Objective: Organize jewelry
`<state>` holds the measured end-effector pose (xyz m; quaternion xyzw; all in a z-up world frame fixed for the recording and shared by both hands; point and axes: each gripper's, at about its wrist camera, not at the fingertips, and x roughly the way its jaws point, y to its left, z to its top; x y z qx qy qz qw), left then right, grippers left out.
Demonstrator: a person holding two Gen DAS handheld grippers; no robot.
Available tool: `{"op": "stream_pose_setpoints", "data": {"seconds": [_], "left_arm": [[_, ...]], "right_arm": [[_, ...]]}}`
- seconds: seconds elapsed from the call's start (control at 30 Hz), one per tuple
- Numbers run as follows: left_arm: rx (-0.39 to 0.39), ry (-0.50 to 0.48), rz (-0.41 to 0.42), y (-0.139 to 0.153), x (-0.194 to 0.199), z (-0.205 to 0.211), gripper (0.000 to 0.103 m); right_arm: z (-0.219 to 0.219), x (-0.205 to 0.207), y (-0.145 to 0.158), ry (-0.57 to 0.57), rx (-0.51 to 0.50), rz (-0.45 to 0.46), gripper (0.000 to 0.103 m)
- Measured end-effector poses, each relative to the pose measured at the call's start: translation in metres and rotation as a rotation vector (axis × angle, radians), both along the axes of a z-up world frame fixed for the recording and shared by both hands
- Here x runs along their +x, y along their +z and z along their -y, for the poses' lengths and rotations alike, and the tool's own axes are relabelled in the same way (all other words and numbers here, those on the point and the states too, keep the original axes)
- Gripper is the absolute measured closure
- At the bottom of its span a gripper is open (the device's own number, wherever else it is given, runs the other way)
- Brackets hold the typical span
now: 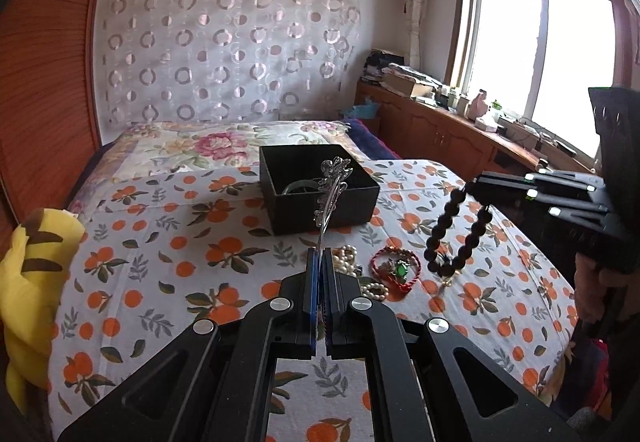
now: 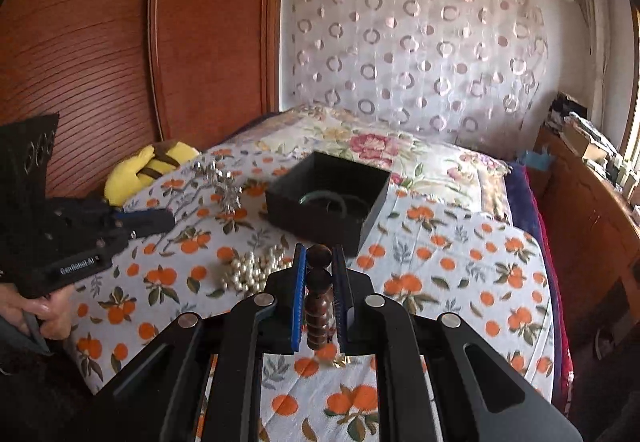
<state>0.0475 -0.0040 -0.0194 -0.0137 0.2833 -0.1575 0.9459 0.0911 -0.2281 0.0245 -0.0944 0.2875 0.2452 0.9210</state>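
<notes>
In the left wrist view, my left gripper [image 1: 319, 262] sits at the bottom centre, its jaws pinched tight on the thin stem of a silver hairpin [image 1: 330, 193] that rises toward the middle of the frame. Its ornate clear head stands in front of the open black box [image 1: 320, 197], which rests on the bed's orange-print sheet [image 1: 160, 262]; a greenish bangle [image 1: 296, 187] lies inside the box. Just right of my jaws, a pearl strand [image 1: 352, 266] and a red cord bracelet [image 1: 394, 268] with a green stone lie on the sheet. At the right edge my right gripper [image 1: 476, 189] holds a loop of dark wooden beads [image 1: 456, 234] hanging clear above the sheet. A yellow plush toy [image 1: 32, 270] fills the lower left.

In the right wrist view, my right gripper [image 2: 319, 262] is at the bottom centre, jaws narrow and clamped on the dark wooden beads [image 2: 319, 298], which run back between them. The black box [image 2: 328, 201] lies just beyond, in the middle of the frame, with the pearl strand [image 2: 252, 270] left of my jaws. At the left, my left gripper [image 2: 168, 219] carries the silver hairpin [image 2: 224, 185], a hand [image 2: 40, 314] gripping its handle.
</notes>
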Motion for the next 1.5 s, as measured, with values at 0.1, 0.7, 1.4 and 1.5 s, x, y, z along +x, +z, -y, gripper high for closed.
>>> {"op": "stream_pose_setpoints", "data": {"seconds": [0.1, 0.7, 1.4, 1.5], "left_arm": [[0.004, -0.001, -0.004, 0.001, 0.004, -0.001, 0.102], [0.037, -0.02, 0.022, 0.018, 0.043, 0.003, 0.103], [0.071, 0.151, -0.201, -0.028, -0.004, -0.079, 0.058], [0.077, 0.129, -0.213, -0.035, -0.009, -0.072, 0.045]], "right_arm": [[-0.004, 0.007, 0.008, 0.015, -0.01, 0.023, 0.089], [-0.018, 0.067, 0.039, 0.048, 0.004, 0.096, 0.089], [-0.027, 0.069, -0.007, 0.072, 0.037, 0.003, 0.089], [-0.025, 0.066, -0.008, 0.067, 0.033, 0.002, 0.089]]}}
